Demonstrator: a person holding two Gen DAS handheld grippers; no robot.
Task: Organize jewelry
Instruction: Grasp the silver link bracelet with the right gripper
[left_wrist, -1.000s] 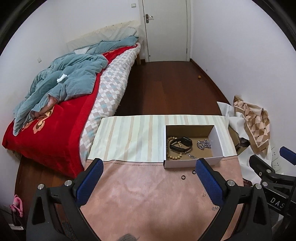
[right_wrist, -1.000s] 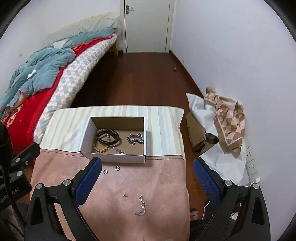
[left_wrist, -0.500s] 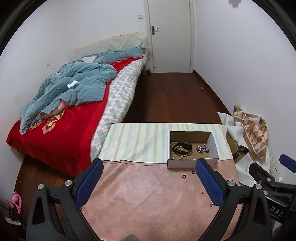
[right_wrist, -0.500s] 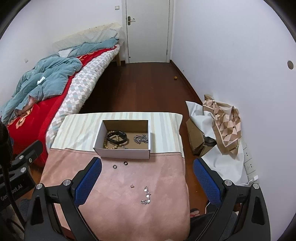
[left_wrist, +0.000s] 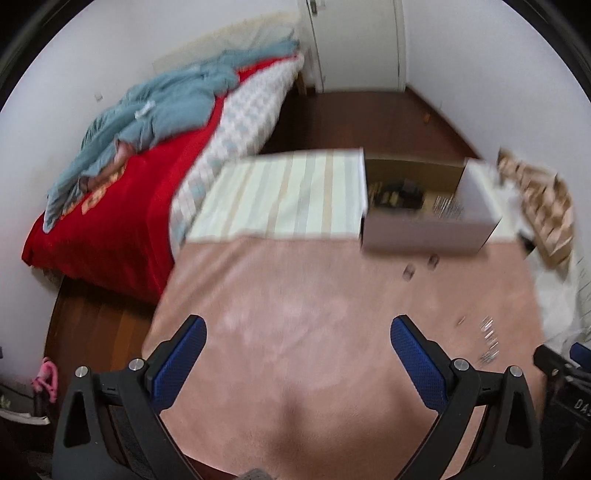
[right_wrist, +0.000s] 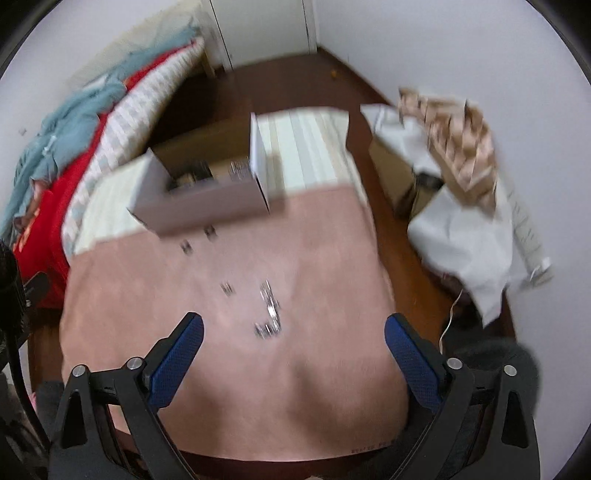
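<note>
Right gripper (right_wrist: 293, 328): your jaws stand wide with nothing between them, though they have just been closing a little; they hang over the near part of the pink cloth (right_wrist: 332, 258).
Silver chain (right_wrist: 269, 310): it lies on the pink cloth just beyond your right gripper, between the two fingers' lines and nearer the left one.
Small stud (right_wrist: 227, 288): just left of the silver chain, apart from it.
Left gripper (left_wrist: 297, 332): your jaws are spread, empty, over bare pink cloth; the silver chain sits well off to its right, past the right finger.
Two rings (right_wrist: 197, 240): farther than the silver chain, close to the front wall of the box (right_wrist: 207, 206), not touching it.
Box: beyond the silver chain, where the pink cloth meets the striped cloth (left_wrist: 288, 192); dark bands and another chain lie inside.
Hard to make out: both views are smeared by motion, so you cannot tell the ring shapes or the box contents piece by piece.
Cut off: only an edge of the right gripper shows in the left wrist view.
</note>
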